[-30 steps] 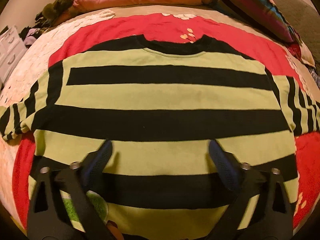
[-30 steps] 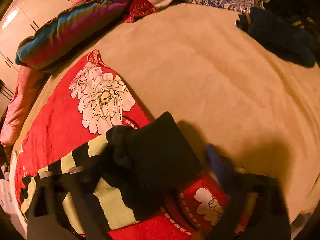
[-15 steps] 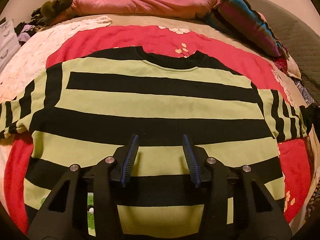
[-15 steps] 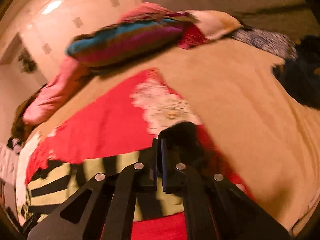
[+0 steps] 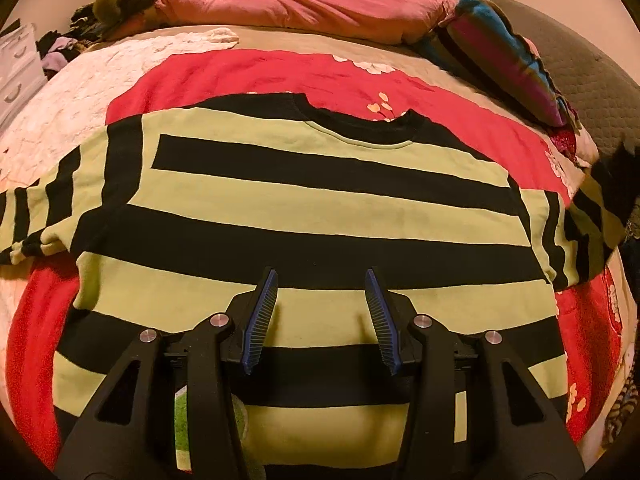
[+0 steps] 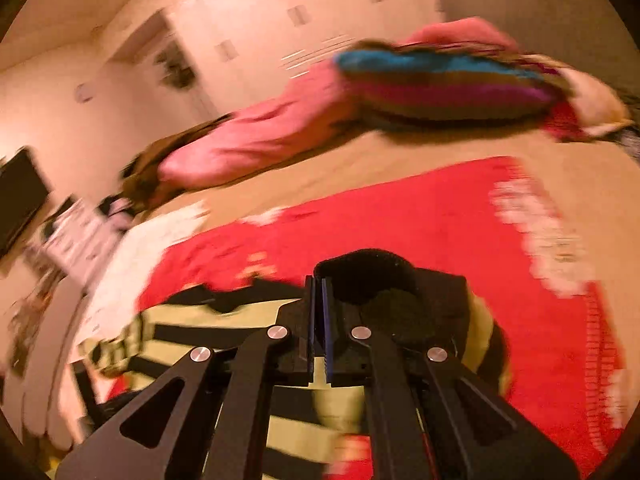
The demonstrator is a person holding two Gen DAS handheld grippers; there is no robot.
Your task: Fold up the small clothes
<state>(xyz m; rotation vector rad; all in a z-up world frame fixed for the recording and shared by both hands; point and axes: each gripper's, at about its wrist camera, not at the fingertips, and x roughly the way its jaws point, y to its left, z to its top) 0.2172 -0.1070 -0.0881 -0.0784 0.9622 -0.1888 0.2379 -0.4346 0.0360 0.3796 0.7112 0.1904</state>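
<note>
A green and black striped sweater (image 5: 312, 208) lies flat, front up, on a red floral blanket (image 5: 256, 76) on the bed. My left gripper (image 5: 320, 280) is open and empty above the sweater's lower middle. My right gripper (image 6: 318, 292) is shut on the sweater's right sleeve at its black cuff (image 6: 368, 276) and holds it lifted over the blanket. In the left wrist view the lifted sleeve (image 5: 592, 216) rises at the right edge. The right wrist view is motion-blurred.
A pink pillow (image 5: 296, 4) and a multicoloured striped pillow (image 5: 504, 52) lie at the head of the bed. A pile of clothes (image 5: 92, 24) and a white dresser (image 5: 16, 72) are at the far left. A beige sheet (image 6: 400, 152) surrounds the blanket.
My right gripper shut on the sleeve cuff, then lifted it and swung it left toward the sweater's body. My left gripper narrowed from wide open, then opened slightly again.
</note>
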